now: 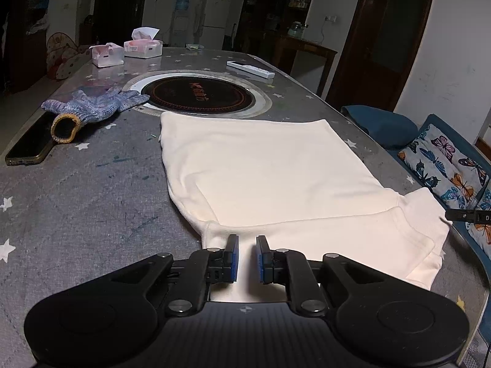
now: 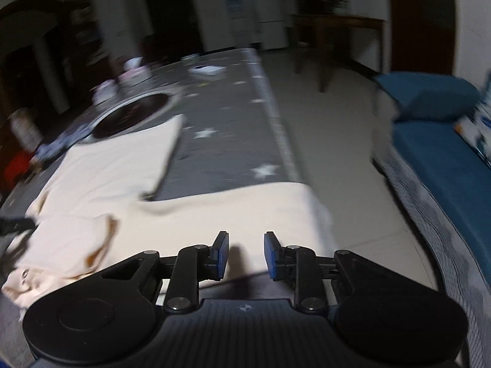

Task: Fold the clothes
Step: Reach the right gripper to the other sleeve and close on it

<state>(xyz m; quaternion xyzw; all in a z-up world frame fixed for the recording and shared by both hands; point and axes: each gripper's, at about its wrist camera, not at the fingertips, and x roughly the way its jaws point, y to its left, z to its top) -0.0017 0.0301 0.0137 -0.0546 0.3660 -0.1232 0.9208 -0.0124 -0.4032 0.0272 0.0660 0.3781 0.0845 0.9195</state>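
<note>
One cream shirt [image 1: 276, 184] lies partly folded on the grey star-print counter [image 1: 92, 190], its far edge just short of the round black hob [image 1: 199, 95] set into the counter. Beyond and left of the hob: two tissue boxes [image 1: 143, 48], each with tissue sticking out of the top; one knit glove [image 1: 92, 107]; one phone [image 1: 30, 144] under the glove's cuff; right of the hob, one white remote [image 1: 250, 69]. The left gripper [image 1: 247, 256] has its jaws slightly apart astride a fold of shirt at the near edge, apparently not pinching it; the right gripper [image 2: 245, 254], in a motion-blurred view, has its jaws further apart and empty over the shirt's near sleeve.
</note>
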